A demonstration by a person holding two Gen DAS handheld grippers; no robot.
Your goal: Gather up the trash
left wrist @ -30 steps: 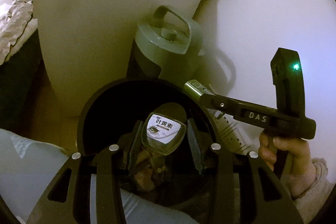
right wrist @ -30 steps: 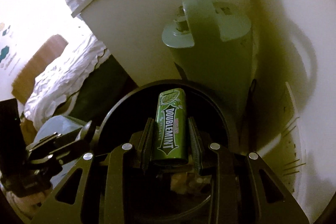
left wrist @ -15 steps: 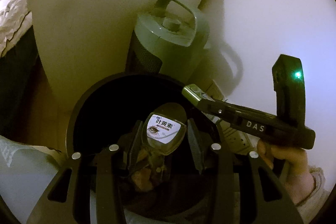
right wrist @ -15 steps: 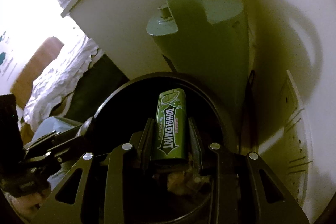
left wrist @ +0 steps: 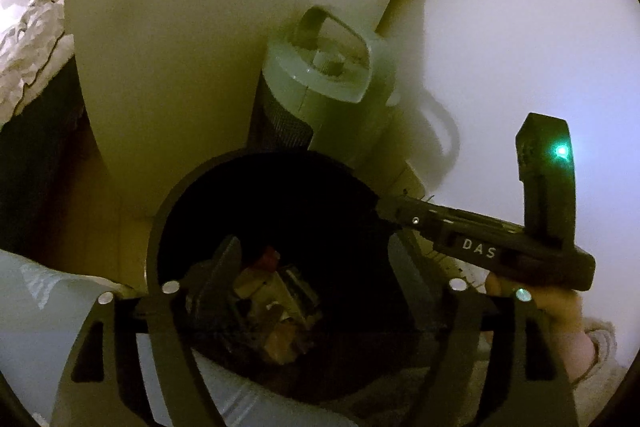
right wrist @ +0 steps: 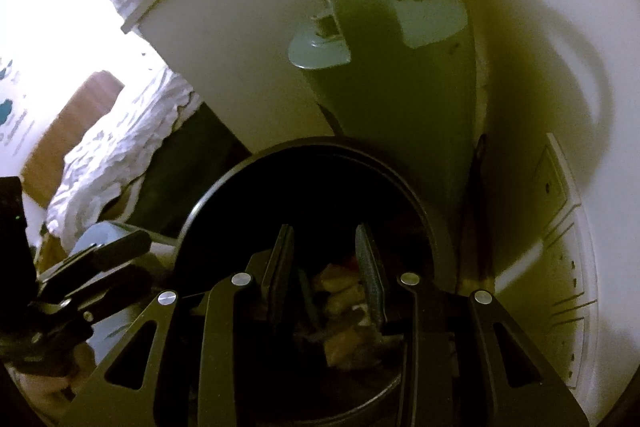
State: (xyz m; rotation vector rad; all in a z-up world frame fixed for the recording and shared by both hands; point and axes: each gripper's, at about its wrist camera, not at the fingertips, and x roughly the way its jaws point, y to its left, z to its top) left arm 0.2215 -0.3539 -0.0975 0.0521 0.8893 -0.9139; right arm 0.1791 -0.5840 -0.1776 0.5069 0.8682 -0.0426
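A black round bin (left wrist: 172,211) stands below both grippers, with mixed trash (left wrist: 276,291) heaped in its bottom. My left gripper (left wrist: 316,259) hangs over the bin's mouth. Its jaws are opening wide and nothing is between them. In the right wrist view my right gripper (right wrist: 326,251) is also over the bin (right wrist: 224,187), jaws a little apart with only the trash (right wrist: 340,291) seen below through the gap. The right tool's handle (left wrist: 480,251), held by a hand (left wrist: 552,307), reaches in over the rim from the right.
A grey-green heater with a carry handle (left wrist: 332,75) stands right behind the bin, against a white wall. A pale cabinet (left wrist: 180,47) rises at back left, with a bed in white linen (right wrist: 120,155) beyond. A white power strip (right wrist: 560,227) lies at the right.
The small labelled bottle has left my left jaws, which have spread wide. The green Doublemint pack is gone from between my right fingers. Both hands stayed over the bin.
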